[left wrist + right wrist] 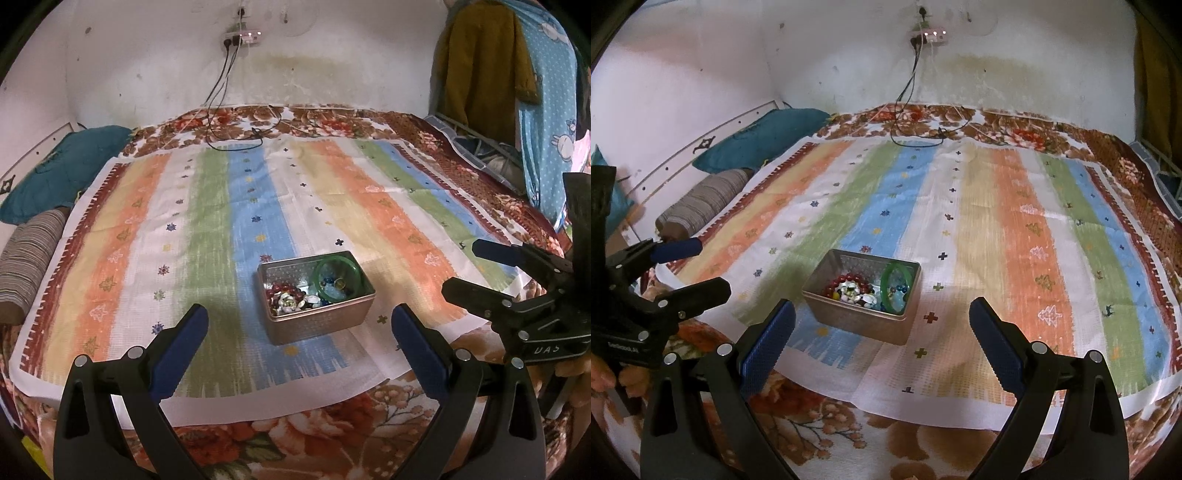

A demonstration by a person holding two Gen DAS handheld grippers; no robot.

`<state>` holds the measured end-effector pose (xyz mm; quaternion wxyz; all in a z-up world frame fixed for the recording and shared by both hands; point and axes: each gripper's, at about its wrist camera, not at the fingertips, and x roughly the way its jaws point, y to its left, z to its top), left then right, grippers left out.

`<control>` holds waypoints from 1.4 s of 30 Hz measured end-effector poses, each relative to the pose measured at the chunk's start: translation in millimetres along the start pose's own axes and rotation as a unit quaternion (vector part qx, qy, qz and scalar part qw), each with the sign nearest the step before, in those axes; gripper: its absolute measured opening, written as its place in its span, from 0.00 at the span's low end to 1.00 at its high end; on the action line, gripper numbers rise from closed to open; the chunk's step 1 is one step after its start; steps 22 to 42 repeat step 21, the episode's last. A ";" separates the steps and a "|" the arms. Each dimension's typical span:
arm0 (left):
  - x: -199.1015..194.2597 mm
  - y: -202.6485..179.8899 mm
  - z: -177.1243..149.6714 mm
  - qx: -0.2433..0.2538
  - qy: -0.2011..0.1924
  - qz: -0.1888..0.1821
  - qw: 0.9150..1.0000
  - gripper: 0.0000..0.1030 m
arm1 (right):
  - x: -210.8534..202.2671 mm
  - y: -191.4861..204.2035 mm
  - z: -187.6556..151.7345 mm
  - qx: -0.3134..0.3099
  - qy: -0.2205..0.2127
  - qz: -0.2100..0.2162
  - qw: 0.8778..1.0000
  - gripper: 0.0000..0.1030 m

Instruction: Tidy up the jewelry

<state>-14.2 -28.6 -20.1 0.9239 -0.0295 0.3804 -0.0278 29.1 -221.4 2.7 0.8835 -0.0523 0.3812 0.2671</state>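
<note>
A metal tin (pixel 317 299) sits on the striped cloth (pixel 221 221) spread over the bed, near the cloth's near edge. Inside lie a green bangle (pixel 338 277) at the right, tilted against the wall, and a heap of red beads (pixel 280 290) and mixed trinkets at the left. The left tongs (pixel 299 317) hang wide apart, holding nothing, just nearer than the tin. The right tongs (pixel 460 267) reach in from the right, also parted. A teal pillow (pixel 62 170) lies far left.

tin box (pixel 317 317): open, on striped cloth | holds green bangle (pixel 338 278), red bead bracelet (pixel 847 282), trinkets
</note>
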 end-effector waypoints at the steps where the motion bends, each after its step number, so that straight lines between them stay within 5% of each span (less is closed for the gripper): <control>1: 0.2 0.2 0.0 0.000 0.000 0.000 1.000 0.95 | 0.3 -0.2 0.0 0.000 0.000 0.000 1.000 0.93; 42: 4.0 -1.0 -3.9 0.005 0.004 0.002 1.000 0.94 | -0.5 -0.1 0.1 0.002 -0.001 0.001 1.000 0.94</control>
